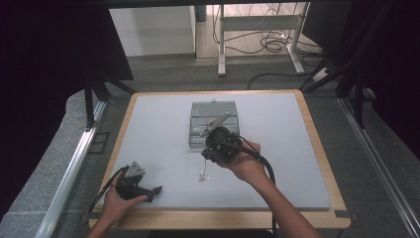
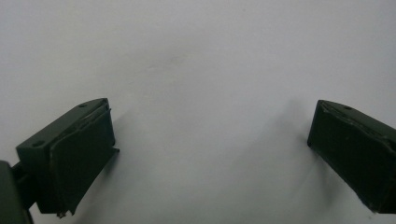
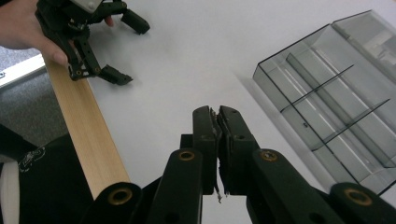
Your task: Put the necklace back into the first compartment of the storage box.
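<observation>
Right claw (image 3: 218, 114) shut tight on a small thin silvery chain (image 1: 202, 173), which hangs straight down, long and loose, just above the white table (image 1: 277, 148). Clear grey plastic tray with slots (image 1: 198, 106) close by at 12 o'clock from the claw. Left claw (image 2: 211, 107) wide open, holding nothing, well apart at 8 o'clock. Chain tiny and blurry, top end hidden between the jaws.

small dangling item (image 1: 202, 173) too tiny to identify, clear divided box (image 3: 336, 88) cropped at frame edge
</observation>
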Demonstrator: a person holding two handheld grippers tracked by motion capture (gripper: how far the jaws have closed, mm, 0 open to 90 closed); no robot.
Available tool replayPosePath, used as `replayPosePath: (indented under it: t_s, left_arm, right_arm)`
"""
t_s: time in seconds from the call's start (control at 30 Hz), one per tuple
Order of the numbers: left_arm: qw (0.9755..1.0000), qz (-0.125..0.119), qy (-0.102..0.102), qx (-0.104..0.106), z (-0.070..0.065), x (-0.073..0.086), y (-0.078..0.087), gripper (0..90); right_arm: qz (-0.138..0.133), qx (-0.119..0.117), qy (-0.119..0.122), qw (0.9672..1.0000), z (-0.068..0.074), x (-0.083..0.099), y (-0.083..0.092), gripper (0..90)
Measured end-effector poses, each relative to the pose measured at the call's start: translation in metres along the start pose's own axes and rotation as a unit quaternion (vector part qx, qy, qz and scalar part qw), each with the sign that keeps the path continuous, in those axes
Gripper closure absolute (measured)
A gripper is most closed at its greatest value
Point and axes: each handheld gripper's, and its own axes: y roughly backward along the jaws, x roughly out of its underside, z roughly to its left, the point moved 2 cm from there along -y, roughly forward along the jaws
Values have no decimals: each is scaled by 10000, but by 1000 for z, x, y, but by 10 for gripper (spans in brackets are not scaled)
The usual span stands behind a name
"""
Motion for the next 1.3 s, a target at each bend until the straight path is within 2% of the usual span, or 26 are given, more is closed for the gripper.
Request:
replayPosePath:
  t_s: [0.33, 0.5, 0.8, 1.3]
  left_arm:
    - [10000, 14, -38, -3, 0, 0, 0, 6]
    - [10000, 1, -11, 0, 0, 1, 0, 6]
    - [10000, -1, -13, 3, 0, 1, 0, 6]
    - [10000, -7, -13, -3, 0, 1, 0, 6]
  right_arm:
    - [-182, 12, 28, 9998, -2, -15, 14, 848]
    - [-269, 93, 41, 9996, -5, -23, 23, 848]
    - [-517, 117, -48, 9986, -14, -36, 39, 849]
    - [-756, 148, -228, 9968, -26, -54, 56, 849]
